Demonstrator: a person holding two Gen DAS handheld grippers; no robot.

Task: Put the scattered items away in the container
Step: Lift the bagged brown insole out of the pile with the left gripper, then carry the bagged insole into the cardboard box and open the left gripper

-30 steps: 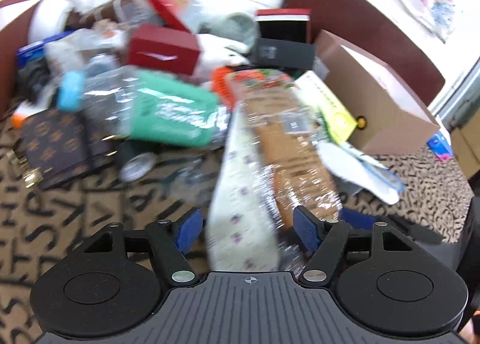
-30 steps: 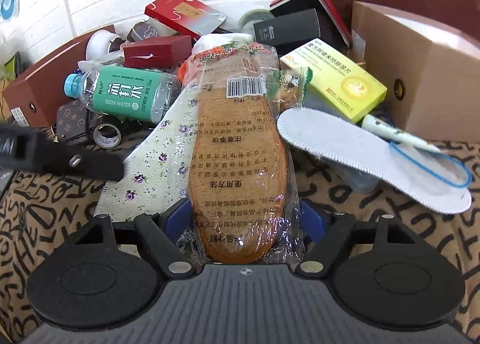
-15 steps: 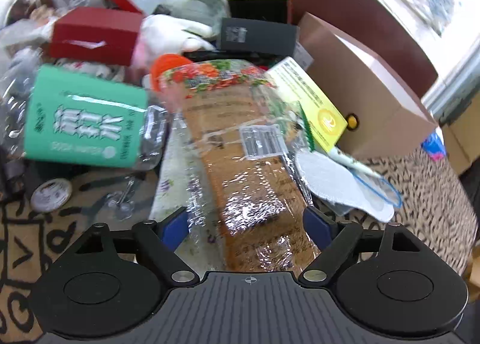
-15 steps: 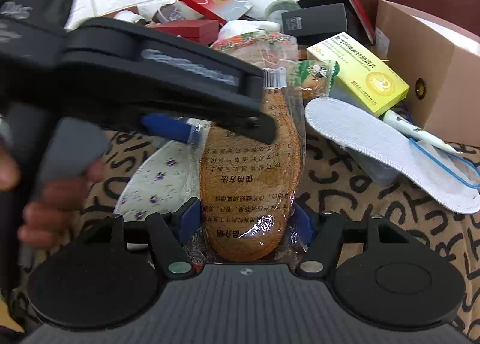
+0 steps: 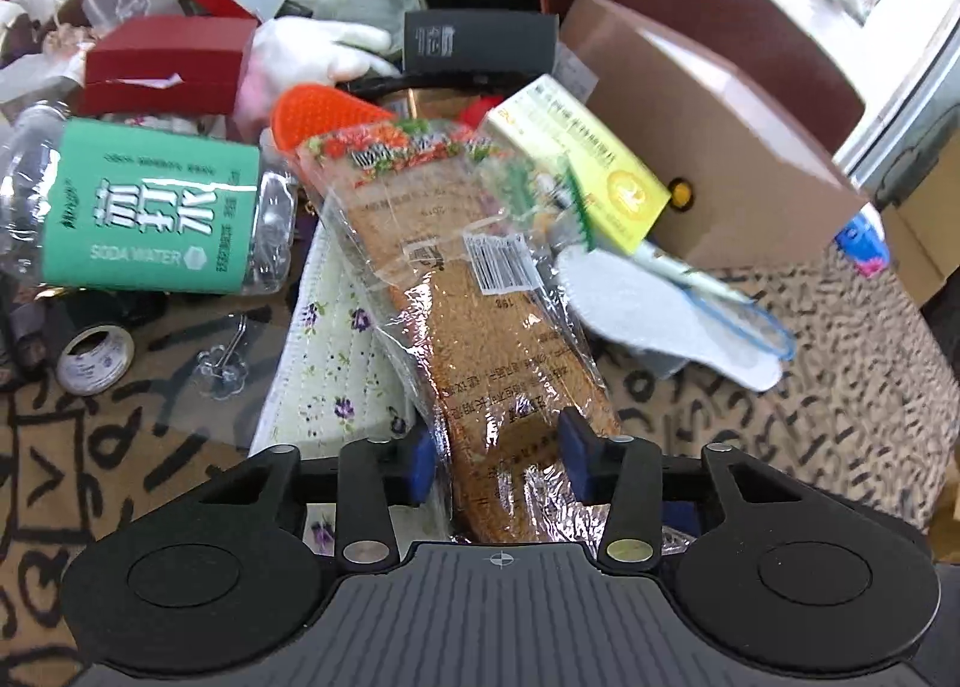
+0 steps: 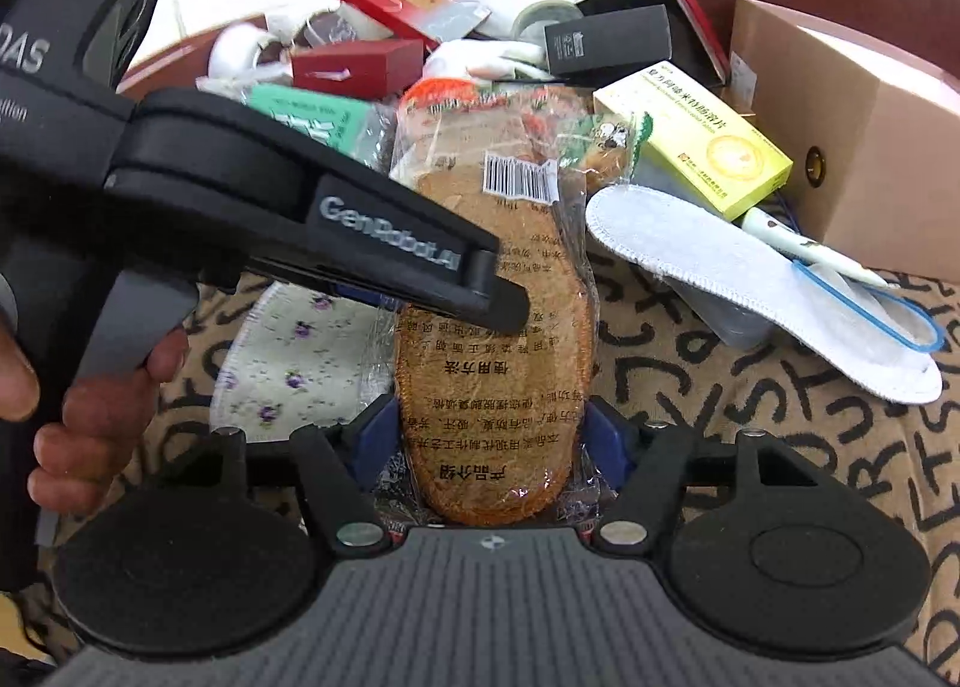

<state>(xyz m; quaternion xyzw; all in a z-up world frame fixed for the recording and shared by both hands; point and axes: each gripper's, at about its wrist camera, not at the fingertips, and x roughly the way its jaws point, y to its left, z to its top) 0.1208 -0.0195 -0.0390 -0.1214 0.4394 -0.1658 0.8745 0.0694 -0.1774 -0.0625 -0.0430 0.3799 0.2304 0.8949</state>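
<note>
A brown insole in a clear plastic packet lies on the patterned cloth, on top of a floral insole. My left gripper has its blue pads closed against the packet's near end. My right gripper is shut on the packet's heel end. The left gripper's body crosses the right wrist view from the left, over the packet. A cardboard box stands at the right.
A white insole with a pen lies right of the packet. A green soda water bottle, red boxes, a black box, a yellow box, an orange item and a tape roll crowd behind and left.
My left gripper moved in over the packet and closed its jaws on it. My right gripper closed on the packet's heel end. The packet stayed on the cloth.
</note>
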